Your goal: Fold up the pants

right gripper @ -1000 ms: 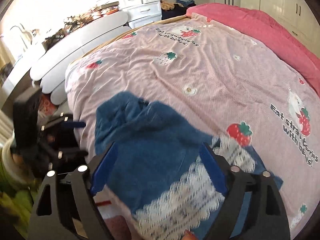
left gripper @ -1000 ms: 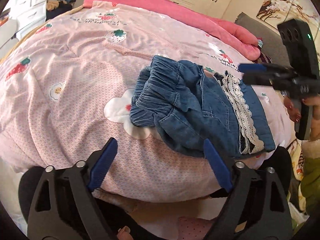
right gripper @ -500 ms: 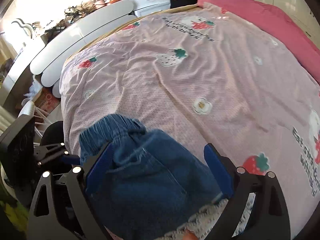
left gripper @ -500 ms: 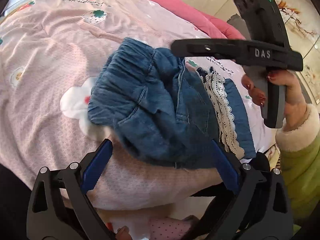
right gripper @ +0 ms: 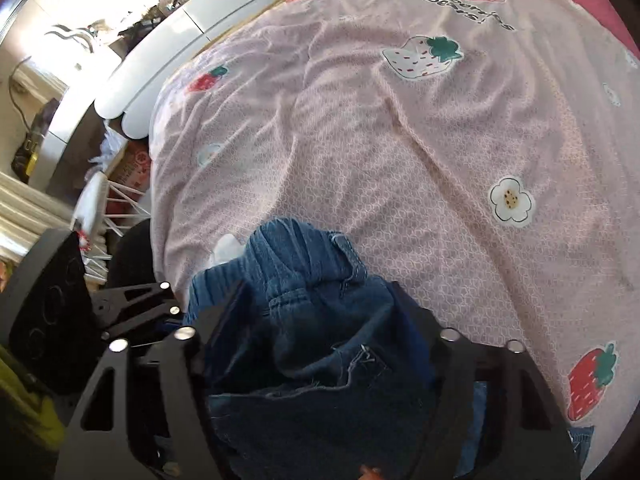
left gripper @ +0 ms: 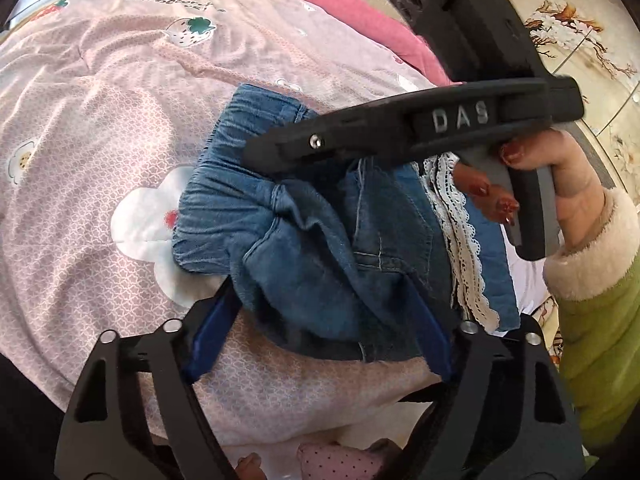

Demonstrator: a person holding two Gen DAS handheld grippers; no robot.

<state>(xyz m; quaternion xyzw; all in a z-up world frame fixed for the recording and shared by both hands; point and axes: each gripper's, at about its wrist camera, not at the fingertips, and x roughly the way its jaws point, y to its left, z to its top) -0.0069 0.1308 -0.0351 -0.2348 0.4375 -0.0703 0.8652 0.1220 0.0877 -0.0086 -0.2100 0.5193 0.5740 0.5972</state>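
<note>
Blue denim pants with white lace trim lie bunched at the near edge of a pink strawberry-print bedspread. My left gripper is open, its blue fingers straddling the near denim edge. My right gripper is open over the elastic waistband, with denim lying between its fingers. Its black body crosses above the pants in the left wrist view, held by a hand in a green sleeve.
A darker pink blanket lies along the bed's far side. A white scalloped headboard and cluttered furniture stand beyond the bed. The left gripper's body shows at the bed's edge in the right wrist view.
Both grippers have moved in onto the pants. The right gripper has swung across above the waistband, and denim now lies between both pairs of fingers. Both stay open.
</note>
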